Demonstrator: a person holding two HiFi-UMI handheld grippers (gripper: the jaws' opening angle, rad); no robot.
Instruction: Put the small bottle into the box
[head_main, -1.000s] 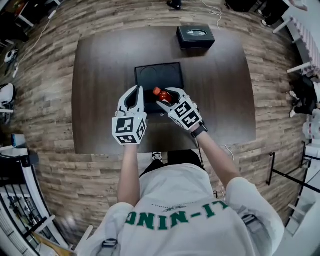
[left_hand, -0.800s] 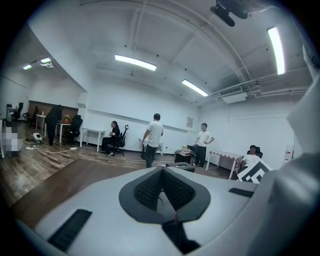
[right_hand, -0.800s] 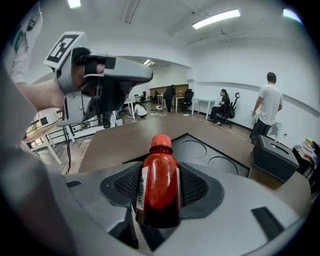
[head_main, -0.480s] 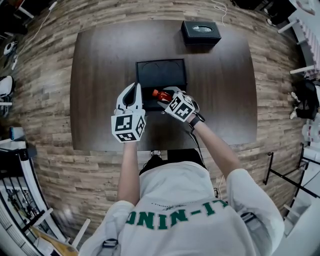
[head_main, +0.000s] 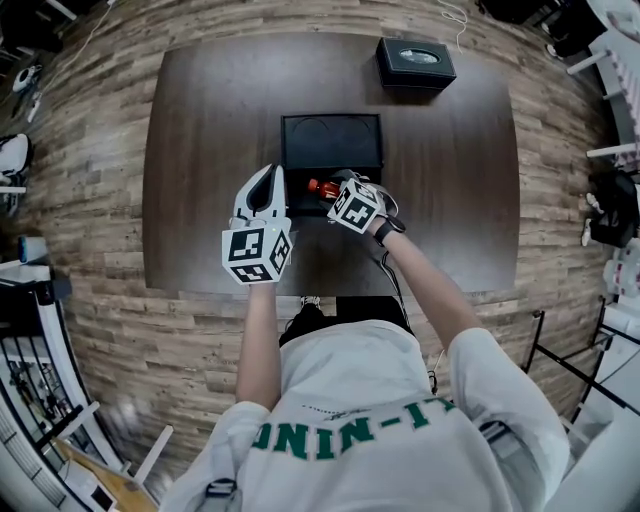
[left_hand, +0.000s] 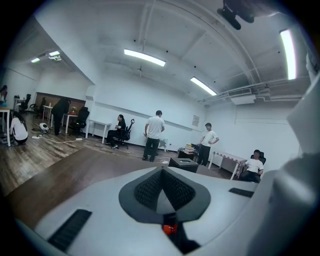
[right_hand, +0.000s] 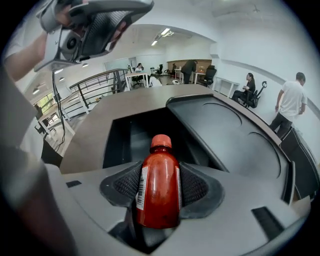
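The small bottle (head_main: 322, 188) (right_hand: 159, 190) is red-brown with an orange-red cap. My right gripper (head_main: 330, 188) (right_hand: 160, 172) is shut on its body, tilted down, and the cap points into the black box (head_main: 331, 120). The box stands open on the dark table (head_main: 200, 130): its dark compartment (right_hand: 125, 140) lies just ahead of the cap. The raised lid (right_hand: 235, 135), with two round hollows, stands behind the compartment. My left gripper (head_main: 262, 190) (left_hand: 162, 172) hovers beside the box's near left corner, its pads together at the tips with nothing between them.
A black tissue box (head_main: 415, 62) (left_hand: 186, 164) stands at the table's far right corner. Wood-plank floor (head_main: 90, 180) surrounds the table. Several people stand and sit by desks (left_hand: 155, 135) in the room behind. A railing (right_hand: 100, 85) runs past the table's left.
The right gripper has come down with the bottle and tipped steeper, bringing the cap to the box's near opening. The left gripper has sunk slightly beside it.
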